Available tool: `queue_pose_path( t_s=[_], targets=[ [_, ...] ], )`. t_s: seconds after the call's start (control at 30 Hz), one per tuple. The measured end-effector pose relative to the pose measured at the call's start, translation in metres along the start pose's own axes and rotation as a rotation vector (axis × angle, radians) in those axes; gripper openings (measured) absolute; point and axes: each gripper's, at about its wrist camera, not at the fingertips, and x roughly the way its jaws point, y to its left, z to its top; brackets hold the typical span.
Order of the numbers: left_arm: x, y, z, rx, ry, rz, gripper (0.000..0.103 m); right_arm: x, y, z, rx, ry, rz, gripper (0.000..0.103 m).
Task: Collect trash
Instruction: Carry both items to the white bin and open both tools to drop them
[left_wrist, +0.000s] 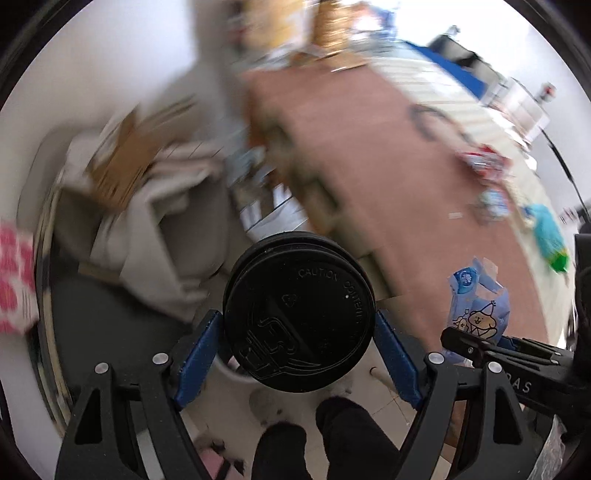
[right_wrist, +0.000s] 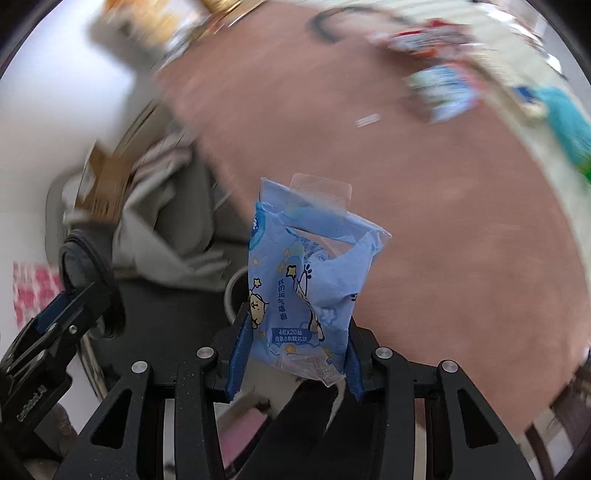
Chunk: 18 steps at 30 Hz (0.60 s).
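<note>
My left gripper (left_wrist: 299, 328) is shut on a black-lidded cup (left_wrist: 299, 317), its blue fingers pressing both sides of the lid; the lid faces the camera. My right gripper (right_wrist: 295, 347) is shut on a blue tissue wrapper (right_wrist: 306, 280) with cartoon prints, held upright. The wrapper and right gripper also show in the left wrist view (left_wrist: 478, 310), to the right of the cup. The left gripper with the cup shows in the right wrist view (right_wrist: 74, 295), at the left. Both are held over the edge of a brown table (right_wrist: 424, 221).
The background is motion-blurred. A bin-like container with cardboard and grey-white paper (left_wrist: 140, 206) lies to the left, below the table. More wrappers, red (left_wrist: 484, 162), blue-white (left_wrist: 495, 203) and teal (left_wrist: 550, 236), lie on the table's far right side. White wall behind.
</note>
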Motion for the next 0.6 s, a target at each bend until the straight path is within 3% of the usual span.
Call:
queue_pose_path(
  t_s=[0.17,0.37,0.47,0.6],
  targets=[
    [0.071,0.081,-0.034,-0.140,0.084,0.029,0.081,0.093,0.060,-0.013,-0.092,0.090,0.001,0.046],
    [0.192,0.149,-0.083,-0.242,0.211,0.018,0.081,0.232,0.080,-0.034,-0.087,0.208,0.027,0.046],
    [0.256,0.177,-0.107,-0.316,0.271,-0.064,0.081,0.308,0.072,-0.044,-0.019,0.284,0.090,0.046],
    [0.340,0.210,-0.137,-0.473,0.381,-0.242,0.083,0.395,0.058,-0.056,0.045,0.370,0.167,0.047]
  ],
)
